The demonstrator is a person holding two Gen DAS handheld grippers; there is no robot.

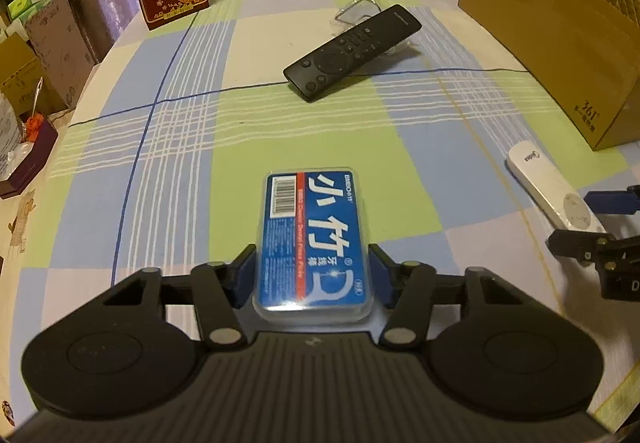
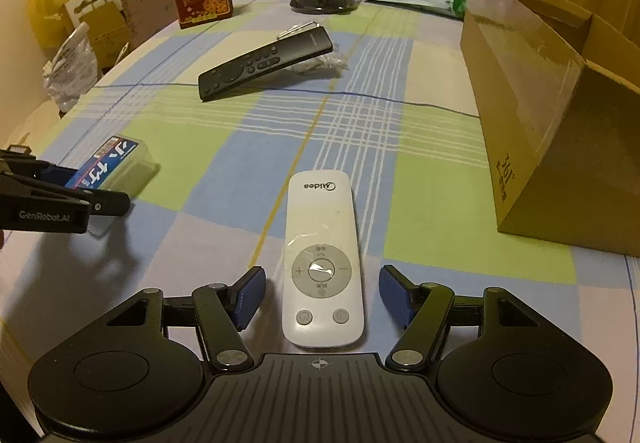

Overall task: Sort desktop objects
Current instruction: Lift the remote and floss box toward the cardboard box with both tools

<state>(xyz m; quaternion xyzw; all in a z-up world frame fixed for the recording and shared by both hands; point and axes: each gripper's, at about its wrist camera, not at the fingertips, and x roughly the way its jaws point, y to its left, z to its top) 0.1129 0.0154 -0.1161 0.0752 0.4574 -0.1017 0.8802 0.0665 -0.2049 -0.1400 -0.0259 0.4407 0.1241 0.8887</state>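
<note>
Only the right view showed the white remote (image 2: 323, 263) lying untouched between the wide-spread right hand-held gripper (image 2: 322, 297); the left hand-held gripper (image 1: 313, 275) clamped the floss box (image 1: 314, 243).

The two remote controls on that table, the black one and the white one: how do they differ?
The black remote is long, slim and flat-edged; the white remote is shorter, wider and rounded. The black remote lies far out, propped at one end on a crumpled clear wrapper; the white remote lies flat on the checked tablecloth, between the open right tongs. Both have a round button ring.
</note>
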